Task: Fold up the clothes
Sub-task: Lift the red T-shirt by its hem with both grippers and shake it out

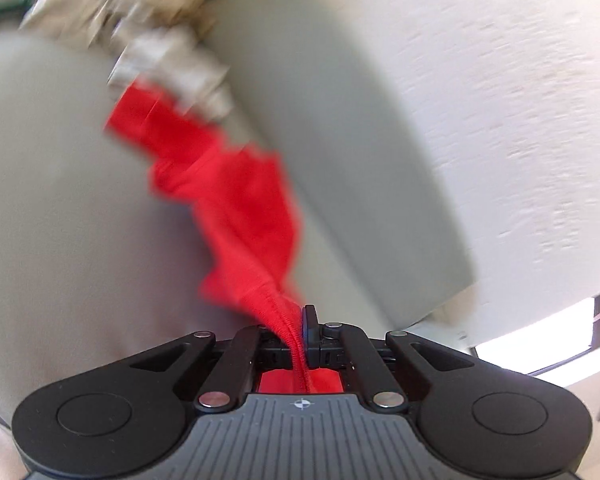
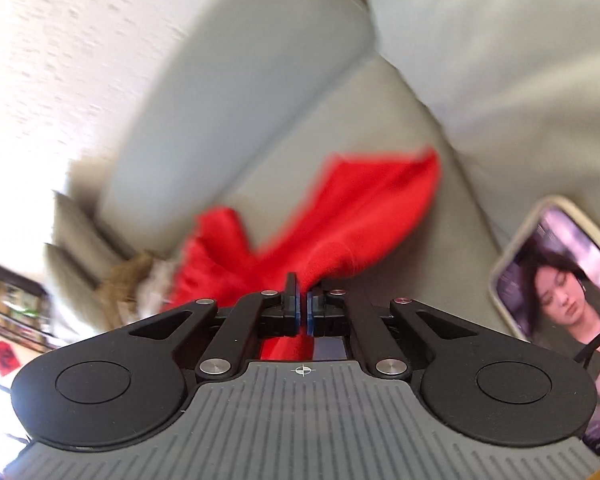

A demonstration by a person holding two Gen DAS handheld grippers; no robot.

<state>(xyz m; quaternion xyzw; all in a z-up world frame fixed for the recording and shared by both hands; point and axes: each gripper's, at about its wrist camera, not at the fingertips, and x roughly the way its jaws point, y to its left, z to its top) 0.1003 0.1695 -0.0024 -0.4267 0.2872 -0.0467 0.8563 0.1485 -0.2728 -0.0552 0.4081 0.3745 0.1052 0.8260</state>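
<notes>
The red garment, judged light, soft and limp, is held off the sofa by its stitched hem, pinched in the closed jaws of the left gripper and right gripper, where seams grip best.

Bare sofa seat around the red garment; phone blocks its right edge, crumpled clothes farther back.

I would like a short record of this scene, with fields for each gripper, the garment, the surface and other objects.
left gripper: shut on red garment
right gripper: shut on red garment
garment state: bunched, not folded, blurred
surface: grey sofa
other clothes: beige pile, blurred
phone: on sofa, screen lit, to the right
</notes>
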